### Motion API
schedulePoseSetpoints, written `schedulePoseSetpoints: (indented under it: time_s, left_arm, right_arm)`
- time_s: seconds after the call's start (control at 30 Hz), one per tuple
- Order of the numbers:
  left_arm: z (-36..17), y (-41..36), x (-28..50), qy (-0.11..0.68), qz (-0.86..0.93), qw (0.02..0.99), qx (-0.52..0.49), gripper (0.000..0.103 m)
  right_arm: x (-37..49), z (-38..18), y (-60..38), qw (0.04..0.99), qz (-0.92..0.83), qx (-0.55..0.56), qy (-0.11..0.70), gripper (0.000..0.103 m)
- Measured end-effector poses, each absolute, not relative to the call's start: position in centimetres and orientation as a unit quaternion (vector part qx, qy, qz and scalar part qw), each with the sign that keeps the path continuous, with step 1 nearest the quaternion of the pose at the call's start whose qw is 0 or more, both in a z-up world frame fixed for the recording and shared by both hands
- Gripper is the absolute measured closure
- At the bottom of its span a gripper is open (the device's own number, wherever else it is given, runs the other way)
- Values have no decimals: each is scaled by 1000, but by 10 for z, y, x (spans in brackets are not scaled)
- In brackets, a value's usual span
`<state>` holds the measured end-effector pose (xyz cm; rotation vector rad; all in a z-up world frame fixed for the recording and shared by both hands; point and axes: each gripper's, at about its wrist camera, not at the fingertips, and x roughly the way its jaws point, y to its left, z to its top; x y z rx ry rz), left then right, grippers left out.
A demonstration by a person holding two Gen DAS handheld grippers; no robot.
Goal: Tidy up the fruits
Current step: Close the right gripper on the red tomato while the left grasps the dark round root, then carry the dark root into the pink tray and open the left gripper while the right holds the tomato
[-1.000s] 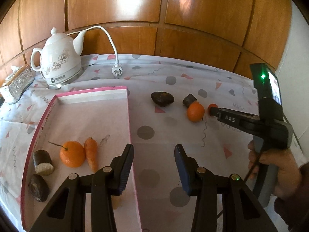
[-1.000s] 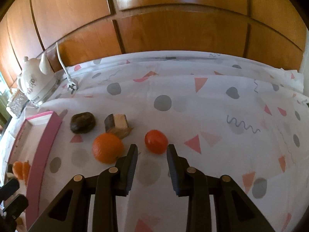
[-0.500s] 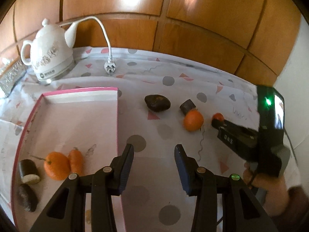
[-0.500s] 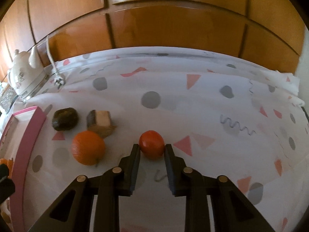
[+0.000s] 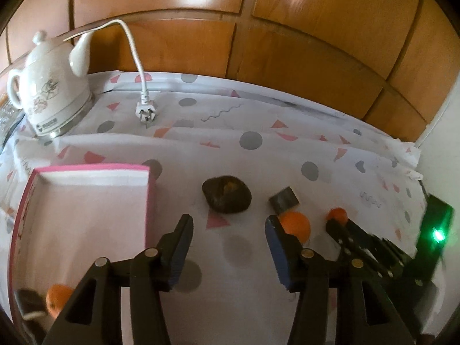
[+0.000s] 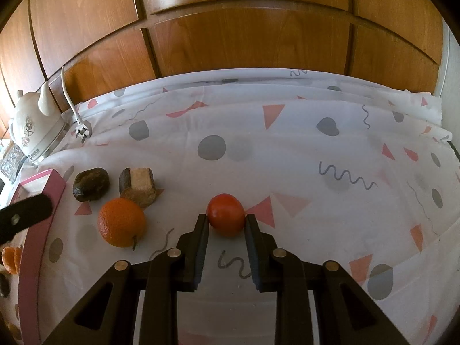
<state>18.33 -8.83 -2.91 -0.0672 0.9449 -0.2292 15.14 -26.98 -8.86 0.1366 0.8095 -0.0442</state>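
Note:
My right gripper (image 6: pixel 225 220) is shut on a small red-orange fruit (image 6: pixel 225 211) that rests on the tablecloth; it also shows in the left wrist view (image 5: pixel 337 215). An orange (image 6: pixel 121 222) lies to its left, with a brown cut chunk (image 6: pixel 138 185) and a dark brown fruit (image 6: pixel 90 184) behind. My left gripper (image 5: pixel 228 228) is open and empty, just in front of the dark fruit (image 5: pixel 226 193), with the orange (image 5: pixel 296 225) by its right finger. The pink-rimmed tray (image 5: pixel 86 169) at left holds an orange (image 5: pixel 57 302) and a dark piece (image 5: pixel 27 299).
A white kettle (image 5: pixel 49 95) stands at the back left, its white cord and plug (image 5: pixel 145 112) lying on the cloth. Wooden panels close off the back. The right gripper's body (image 5: pixel 373 247) sits close to my left gripper's right finger.
My right gripper moved forward and closed its fingers around the small red-orange fruit. My left gripper moved forward and right, toward the dark fruit; the tray slid to the lower left.

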Motion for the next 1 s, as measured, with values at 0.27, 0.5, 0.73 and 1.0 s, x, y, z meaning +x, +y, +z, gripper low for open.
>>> schedulePoseSetpoints:
  time_s: [0.27, 0.5, 0.73, 1.0]
  left_arm:
    - [-48, -100, 217, 474, -95, 876, -10, 44]
    - [-62, -108, 236, 484, -94, 870, 3, 47]
    - [-64, -99, 224, 471, -98, 877, -4, 53]
    - [-59, -93, 165, 462, -108, 880, -10, 53]
  right_arm:
    - [151, -89, -271, 917, -20, 72, 392, 77]
    - [152, -90, -270, 915, -17, 72, 395, 77]
    - [153, -91, -269, 915, -18, 72, 397, 77]
    - [157, -91, -269, 912, -10, 62, 406, 77]
